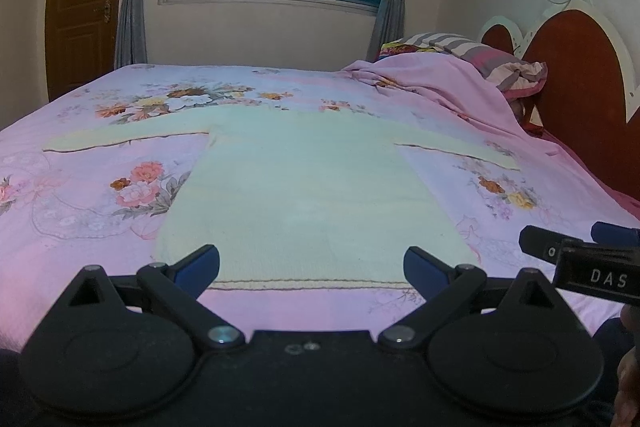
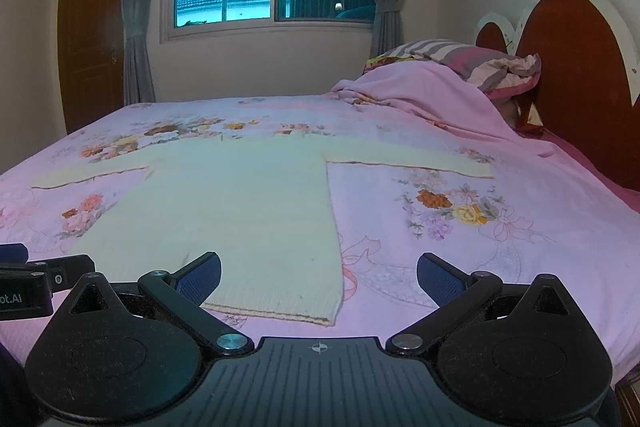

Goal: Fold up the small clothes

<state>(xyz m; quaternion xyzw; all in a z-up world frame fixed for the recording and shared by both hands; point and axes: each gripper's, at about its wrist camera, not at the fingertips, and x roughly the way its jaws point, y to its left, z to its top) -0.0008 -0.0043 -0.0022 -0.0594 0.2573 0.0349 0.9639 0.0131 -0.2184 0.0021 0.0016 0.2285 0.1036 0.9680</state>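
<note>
Two grippers: both held low at the near edge of the bed
Left gripper (image 1: 311, 269): fingers wide apart, holding nothing
Right gripper (image 2: 319, 277): fingers wide apart, holding nothing
Pale yellow knitted sweater (image 1: 304, 183): lies flat on the pink flowery bed sheet (image 1: 100, 187), both sleeves spread out sideways

The left gripper (image 1: 312, 267) is matte black plastic: two round discs at its base, triangular cut-outs above them, and angled link arms joined by silver screws. Its fingers (image 1: 200, 267) carry dark blue pads. The right gripper (image 2: 319, 277) is built the same, with textured blue pads (image 2: 438, 281) and a grey ribbed plate bearing a small crosshair mark. Seen from the left wrist, its side shows white letters "DAS".
</note>
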